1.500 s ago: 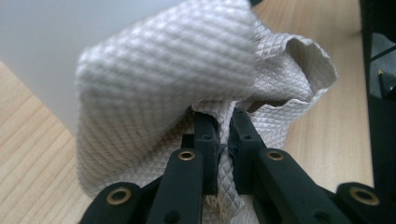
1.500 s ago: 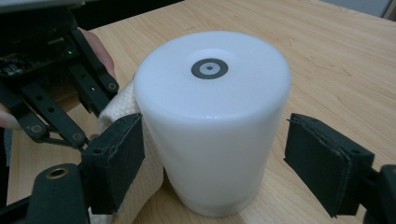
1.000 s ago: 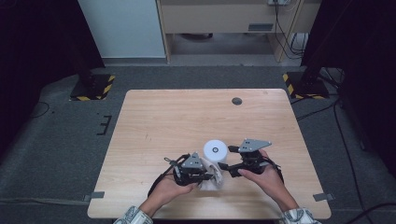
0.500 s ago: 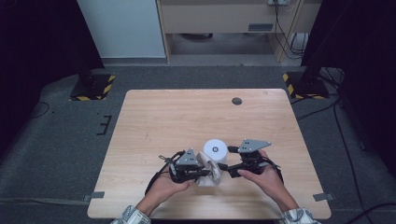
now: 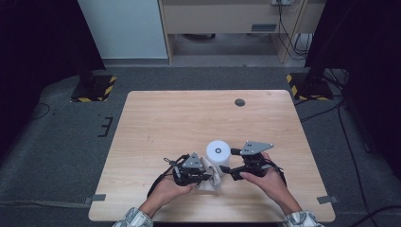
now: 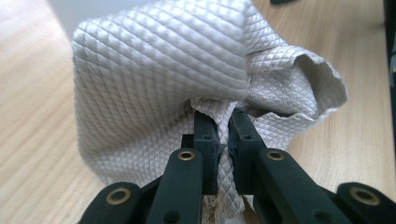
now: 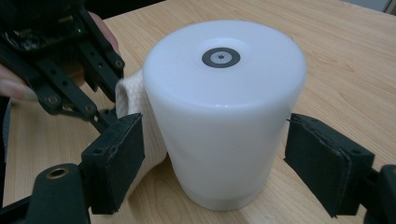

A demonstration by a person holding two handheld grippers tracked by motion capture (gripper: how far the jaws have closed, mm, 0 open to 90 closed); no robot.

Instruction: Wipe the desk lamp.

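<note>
In the high view, low and left of centre on the table, the left gripper is clamped on a quilted white cloth; the left gripper view shows its jaws pinched together on a fold of cloth, which bunches up over the middle of that frame. Just right of the cloth, and touching it, stands a white cylinder with a dark ring on its top. Right again, the right gripper points at the cylinder; in the right gripper view its jaws stand wide on either side of the cylinder, the pads clear of its wall.
</note>
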